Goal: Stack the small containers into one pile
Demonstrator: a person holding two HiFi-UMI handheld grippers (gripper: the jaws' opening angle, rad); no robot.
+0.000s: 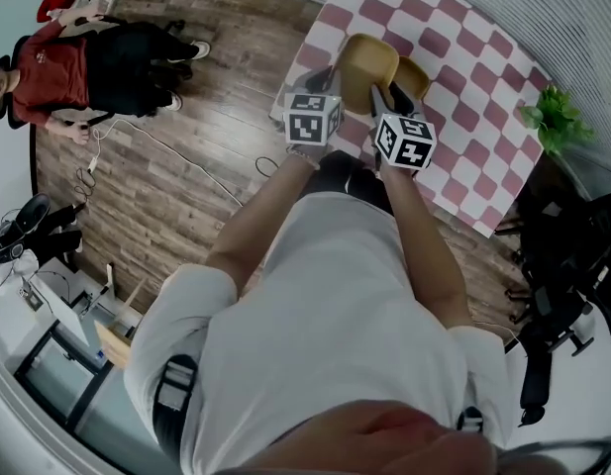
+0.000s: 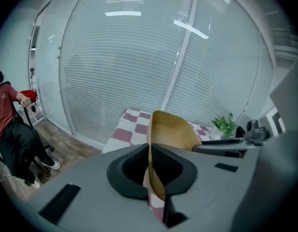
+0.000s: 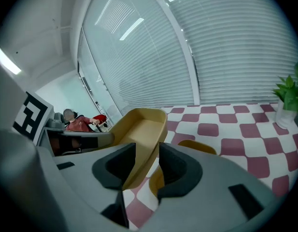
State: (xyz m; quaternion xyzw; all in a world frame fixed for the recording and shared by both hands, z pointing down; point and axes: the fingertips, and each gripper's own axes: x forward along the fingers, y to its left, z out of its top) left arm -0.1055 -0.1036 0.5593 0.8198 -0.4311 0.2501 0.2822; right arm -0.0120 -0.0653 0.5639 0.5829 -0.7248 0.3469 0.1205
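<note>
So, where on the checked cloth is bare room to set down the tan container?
Bare: the red-and-white checked cloth between the second tan container and the green potted plant, also toward the window blinds. Crowded: its near edge, under the held tan plastic container.

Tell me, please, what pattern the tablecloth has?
Dusty-red-and-white checks; the tablecloth shows best in the right gripper view.

Wood-plank floor [image 1: 186,206] below. Counter [image 1: 463,97] under a red-and-white checked cloth, with a small green plant [image 1: 555,117] at its edge. Glass wall with slatted blinds [image 2: 139,66] behind, strip lights [image 2: 122,14] mirrored in the panes. Black office chairs [image 1: 567,265] alongside.
</note>
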